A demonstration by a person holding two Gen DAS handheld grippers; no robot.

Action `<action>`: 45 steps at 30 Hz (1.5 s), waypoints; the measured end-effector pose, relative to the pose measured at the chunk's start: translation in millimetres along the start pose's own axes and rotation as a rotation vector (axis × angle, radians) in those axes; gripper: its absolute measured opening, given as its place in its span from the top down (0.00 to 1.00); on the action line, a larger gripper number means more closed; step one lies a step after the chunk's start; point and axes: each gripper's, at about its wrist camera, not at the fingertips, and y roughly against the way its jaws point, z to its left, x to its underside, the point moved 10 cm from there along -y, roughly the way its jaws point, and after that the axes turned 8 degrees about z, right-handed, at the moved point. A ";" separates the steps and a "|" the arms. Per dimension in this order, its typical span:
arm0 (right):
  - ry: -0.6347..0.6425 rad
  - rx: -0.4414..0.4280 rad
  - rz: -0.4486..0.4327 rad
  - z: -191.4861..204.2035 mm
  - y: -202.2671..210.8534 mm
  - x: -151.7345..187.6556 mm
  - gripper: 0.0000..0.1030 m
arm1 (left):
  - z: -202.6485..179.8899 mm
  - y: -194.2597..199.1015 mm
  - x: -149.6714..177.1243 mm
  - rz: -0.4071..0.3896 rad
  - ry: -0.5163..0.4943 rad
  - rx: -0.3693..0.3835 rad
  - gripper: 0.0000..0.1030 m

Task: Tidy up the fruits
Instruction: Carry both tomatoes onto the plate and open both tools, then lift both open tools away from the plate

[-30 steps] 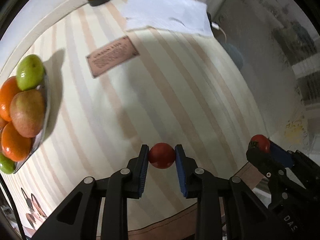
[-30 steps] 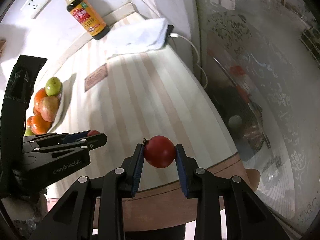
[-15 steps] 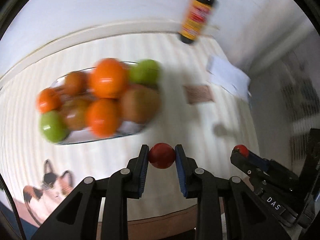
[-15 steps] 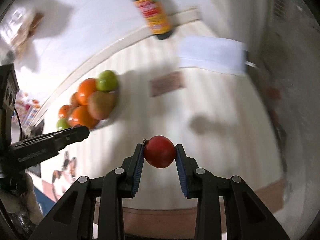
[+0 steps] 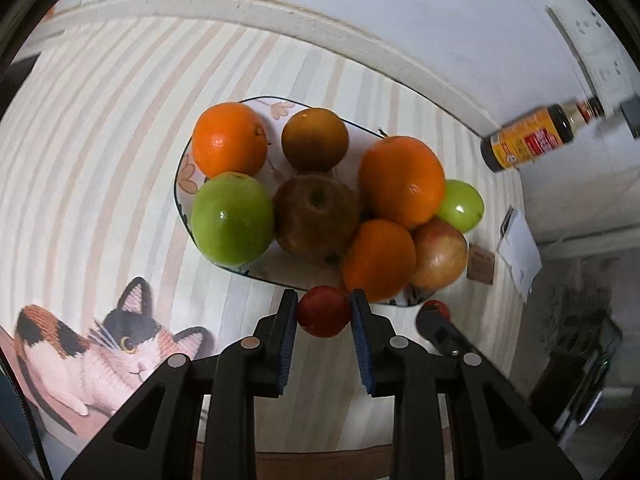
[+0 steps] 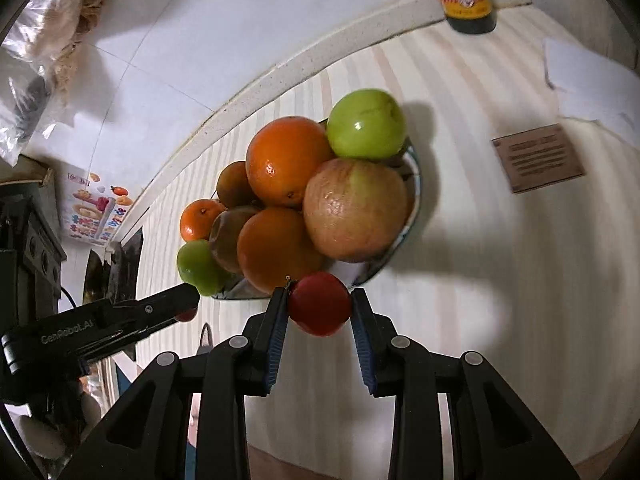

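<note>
A patterned plate [image 5: 185, 168] on the striped table holds several oranges, green apples and brownish apples. My left gripper [image 5: 324, 318] is shut on a small red fruit [image 5: 323, 316] and hovers at the plate's near edge. My right gripper [image 6: 319, 306] is shut on a larger red fruit [image 6: 319, 305], just in front of the plate [image 6: 416, 184] and its piled fruit. In the left wrist view the right gripper's tip with its red fruit [image 5: 437, 309] shows at the plate's lower right. In the right wrist view the left gripper's body [image 6: 120, 316] reaches in from the left.
A dark sauce bottle [image 5: 536, 140] stands against the white wall at the back. A brown card [image 6: 538, 158] and a white cloth [image 6: 588, 84] lie right of the plate. A cat-pattern mat [image 5: 92, 344] lies at the table's near left. A plastic bag [image 6: 44, 40] hangs on the wall.
Both grippers swept across the table from its bare right part to the plate's near edge, each still holding its red fruit. The left gripper also rolled.
</note>
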 end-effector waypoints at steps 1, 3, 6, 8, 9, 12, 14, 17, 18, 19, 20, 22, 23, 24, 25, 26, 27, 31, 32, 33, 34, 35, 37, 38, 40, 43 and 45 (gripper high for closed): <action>-0.006 -0.003 -0.002 0.6 -4.7 -1.5 0.67 | -0.9 -4.9 -3.0 0.007 0.010 0.012 0.77; -0.019 -0.007 -0.004 0.8 -13.4 -4.0 0.67 | 1.4 -12.6 -6.5 0.024 0.031 0.035 0.77; -0.024 0.000 -0.011 1.1 -21.5 -6.1 0.67 | 2.0 -21.3 -7.3 0.049 0.051 0.060 0.77; -0.020 0.011 -0.009 0.2 -23.6 -6.3 0.67 | 3.3 -26.5 -8.9 0.057 0.057 0.061 0.77; -0.018 0.016 -0.010 -0.2 -24.7 -6.5 0.67 | 3.6 -28.4 -9.5 0.060 0.058 0.060 0.77; -0.018 0.026 -0.005 -1.4 -28.5 -7.8 0.67 | 3.9 -33.9 -11.2 0.065 0.063 0.058 0.77; -0.012 0.033 -0.011 -0.6 -30.3 -9.7 0.67 | 4.3 -36.8 -12.0 0.067 0.069 0.060 0.77; -0.004 0.044 -0.010 1.0 -31.6 -11.4 0.66 | 5.2 -39.6 -14.7 0.061 0.074 0.057 0.76; 0.000 0.049 -0.011 1.8 -31.6 -11.7 0.66 | 5.4 -40.4 -15.0 0.060 0.075 0.058 0.76; 0.001 0.050 -0.013 2.0 -31.5 -11.7 0.66 | 6.2 -41.2 -15.7 0.059 0.077 0.054 0.76; 0.002 0.049 -0.014 1.8 -31.7 -11.7 0.66 | 6.4 -42.5 -16.3 0.060 0.079 0.052 0.76; 0.010 0.054 -0.014 1.3 -31.5 -10.8 0.66 | 7.0 -44.7 -17.3 0.063 0.084 0.052 0.76; 0.014 0.059 -0.013 1.3 -31.6 -10.6 0.66 | 7.9 -45.2 -17.5 0.065 0.087 0.050 0.76; 0.015 0.062 -0.012 1.6 -31.5 -10.2 0.66 | 8.4 -45.6 -17.7 0.066 0.089 0.050 0.75; 0.018 0.066 -0.011 1.6 -31.5 -10.2 0.65 | 9.0 -46.1 -18.2 0.067 0.093 0.049 0.75; 0.019 0.067 -0.010 1.8 -31.0 -10.1 0.62 | 8.4 -46.9 -18.7 0.070 0.095 0.051 0.74; 0.018 0.065 -0.011 2.0 -30.4 -10.4 0.60 | 8.2 -47.3 -18.8 0.072 0.098 0.055 0.74; 0.008 0.067 -0.020 1.9 -26.6 -12.0 0.40 | 9.1 -47.8 -18.7 0.078 0.110 0.055 0.74; 0.008 0.065 -0.020 2.4 -25.4 -12.0 0.40 | 9.5 -47.4 -18.3 0.078 0.111 0.054 0.74; 0.007 0.066 -0.018 2.7 -24.9 -11.9 0.40 | 9.5 -46.1 -18.0 0.076 0.110 0.051 0.74; 0.005 0.066 -0.017 3.2 -24.2 -11.6 0.39 | 9.8 -45.2 -17.8 0.074 0.106 0.050 0.74; 0.003 0.064 -0.014 3.5 -22.9 -11.2 0.35 | 9.6 -43.3 -17.2 0.071 0.100 0.041 0.74; 0.002 0.070 -0.013 3.0 -18.9 -10.4 0.22 | 8.3 -39.2 -15.2 0.066 0.086 0.034 0.74; 0.003 0.087 -0.013 2.0 -14.7 -9.6 0.16 | 7.7 -35.8 -13.6 0.062 0.075 0.022 0.73; 0.016 0.138 -0.019 -0.2 -4.9 -8.7 0.14 | 6.6 -26.4 -10.4 0.043 0.042 -0.006 0.62; 0.049 0.241 -0.023 -5.2 12.2 -7.1 0.07 | 5.5 -9.8 -5.1 0.003 -0.017 -0.070 0.29; 0.080 0.309 -0.018 -7.0 22.6 -5.9 0.07 | 7.3 1.0 -0.3 -0.025 -0.052 -0.129 0.13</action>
